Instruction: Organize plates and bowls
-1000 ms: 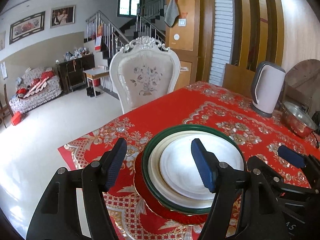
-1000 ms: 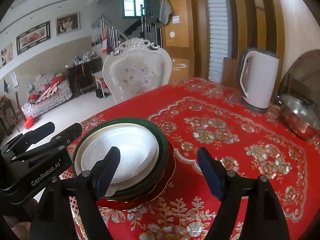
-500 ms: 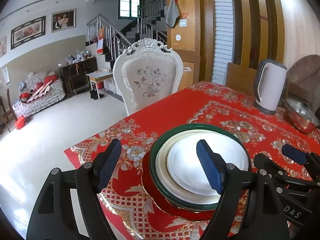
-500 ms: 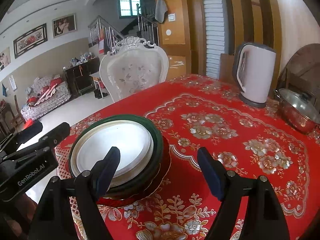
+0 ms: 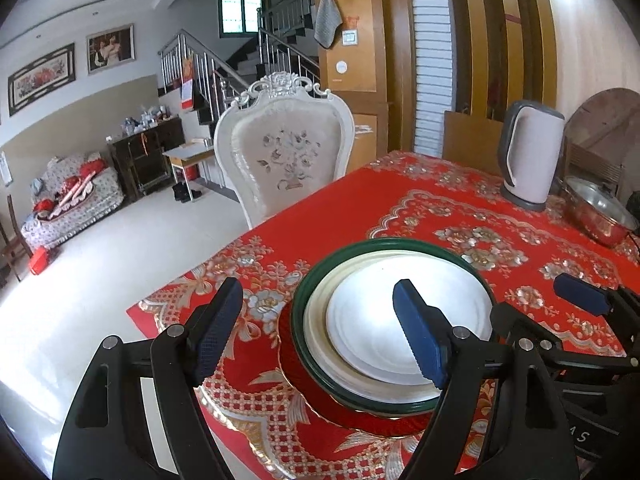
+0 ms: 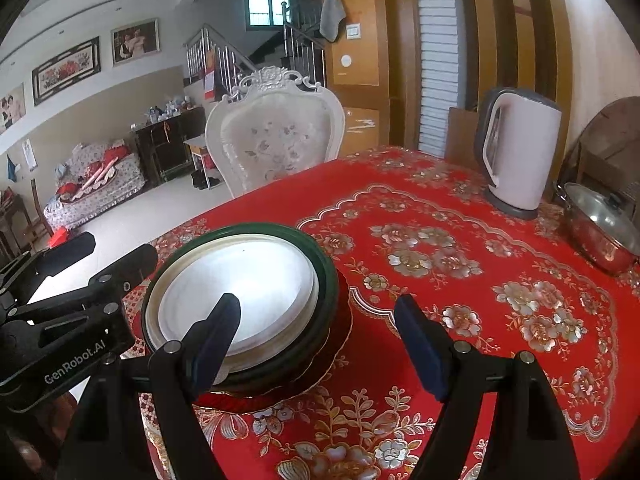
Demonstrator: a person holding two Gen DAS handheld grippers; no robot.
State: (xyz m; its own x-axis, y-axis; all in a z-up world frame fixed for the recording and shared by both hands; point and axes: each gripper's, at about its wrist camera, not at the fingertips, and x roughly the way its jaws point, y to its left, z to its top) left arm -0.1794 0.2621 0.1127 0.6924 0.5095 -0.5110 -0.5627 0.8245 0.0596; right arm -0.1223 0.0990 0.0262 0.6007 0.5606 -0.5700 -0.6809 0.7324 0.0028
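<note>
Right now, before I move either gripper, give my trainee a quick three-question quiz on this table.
1. True or false: the left gripper is shut on a plate.
2. Which plate tops the stack? A. green plate B. white plate C. red plate
3. What stands on the tablecloth beside the steel pot?

Key: 1. False; both it and the right gripper are open, holding nothing. 2. B. 3. The kettle.
</note>
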